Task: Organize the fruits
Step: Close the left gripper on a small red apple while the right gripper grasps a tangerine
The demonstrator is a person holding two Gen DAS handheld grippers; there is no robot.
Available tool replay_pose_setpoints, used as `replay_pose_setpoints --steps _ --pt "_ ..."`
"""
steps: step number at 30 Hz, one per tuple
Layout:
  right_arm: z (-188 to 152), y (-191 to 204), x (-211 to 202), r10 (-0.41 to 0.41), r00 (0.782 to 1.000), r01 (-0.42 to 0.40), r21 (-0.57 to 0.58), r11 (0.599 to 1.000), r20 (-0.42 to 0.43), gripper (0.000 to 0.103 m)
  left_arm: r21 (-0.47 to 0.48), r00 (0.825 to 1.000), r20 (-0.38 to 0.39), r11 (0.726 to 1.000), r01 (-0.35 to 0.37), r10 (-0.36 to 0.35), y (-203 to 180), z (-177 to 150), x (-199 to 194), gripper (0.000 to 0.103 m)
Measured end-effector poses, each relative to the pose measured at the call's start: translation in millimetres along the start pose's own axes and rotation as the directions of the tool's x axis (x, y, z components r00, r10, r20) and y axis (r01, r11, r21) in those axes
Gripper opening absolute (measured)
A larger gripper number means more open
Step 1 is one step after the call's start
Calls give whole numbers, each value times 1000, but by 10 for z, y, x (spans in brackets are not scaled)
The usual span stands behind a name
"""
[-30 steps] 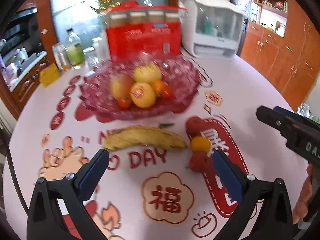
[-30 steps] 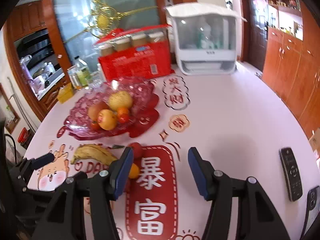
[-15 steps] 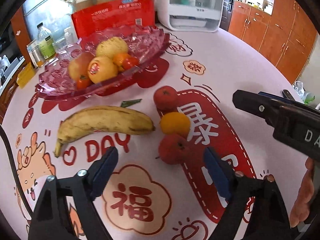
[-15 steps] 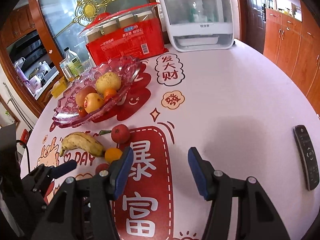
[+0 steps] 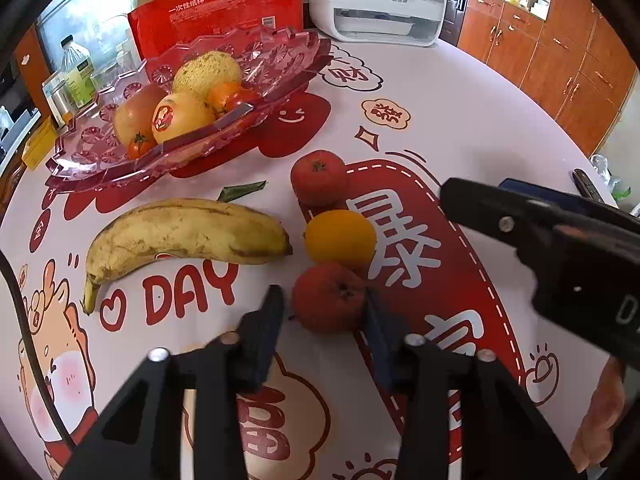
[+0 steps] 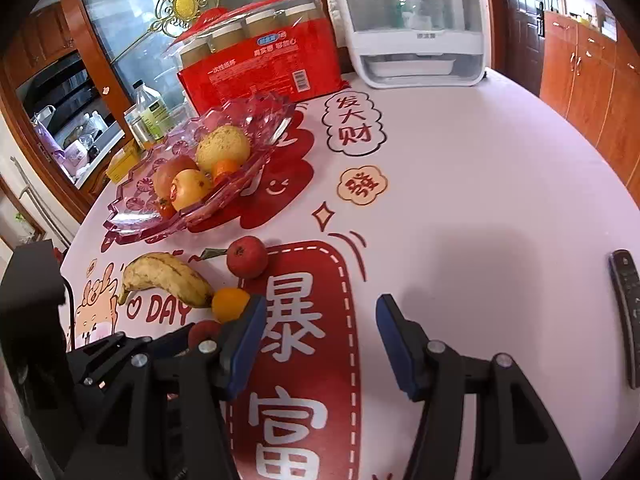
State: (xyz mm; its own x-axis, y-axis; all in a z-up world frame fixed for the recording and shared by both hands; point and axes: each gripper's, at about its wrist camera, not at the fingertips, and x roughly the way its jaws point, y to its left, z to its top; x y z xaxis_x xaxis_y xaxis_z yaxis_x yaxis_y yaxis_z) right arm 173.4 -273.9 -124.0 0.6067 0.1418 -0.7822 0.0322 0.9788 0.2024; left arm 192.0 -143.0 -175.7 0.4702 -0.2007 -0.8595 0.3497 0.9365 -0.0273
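A pink glass fruit bowl (image 5: 276, 76) holds several fruits. On the table lie a banana (image 5: 188, 236), a far red fruit (image 5: 319, 177), an orange (image 5: 340, 237) and a near red fruit (image 5: 329, 298). My left gripper (image 5: 323, 304) has its fingers on either side of the near red fruit; the right finger touches it, the left stands just off it. My right gripper (image 6: 320, 336) is open and empty above the red mat, right of the fruits. The bowl (image 6: 264, 120), banana (image 6: 166, 278) and orange (image 6: 229, 303) also show in the right wrist view.
A red package of paper cups (image 5: 218, 8) and a white appliance (image 5: 380, 0) stand behind the bowl. Bottles (image 5: 76, 72) stand at the far left. A remote control (image 6: 626, 316) lies at the right table edge. The right gripper body (image 5: 560, 240) sits right of the fruits.
My left gripper moved forward and down to the near red fruit and narrowed its fingers around it. My right gripper stayed open and shifted slightly.
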Motion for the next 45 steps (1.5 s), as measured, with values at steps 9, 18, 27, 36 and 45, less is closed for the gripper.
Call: replay_pose_setpoints --steps 9,18,27,36,45 --pt "-19 61 80 22 999 -22 -22 1000 -25 57 -36 1000 8 999 28 -27 165 -54 -71 32" --pt "-59 201 153 49 997 -52 -70 996 -53 57 -86 1000 31 996 8 -5 400 -78 -266 32" --pt "-75 431 347 55 993 -71 -152 986 -105 57 -142 999 29 990 -25 29 652 -116 -359 32" --pt "-75 609 466 54 990 -79 -193 978 -130 57 -188 999 4 981 -40 41 813 -188 -329 32" --pt "-88 702 507 33 990 -63 -232 971 -134 35 -197 999 4 980 -40 42 821 -201 -341 32"
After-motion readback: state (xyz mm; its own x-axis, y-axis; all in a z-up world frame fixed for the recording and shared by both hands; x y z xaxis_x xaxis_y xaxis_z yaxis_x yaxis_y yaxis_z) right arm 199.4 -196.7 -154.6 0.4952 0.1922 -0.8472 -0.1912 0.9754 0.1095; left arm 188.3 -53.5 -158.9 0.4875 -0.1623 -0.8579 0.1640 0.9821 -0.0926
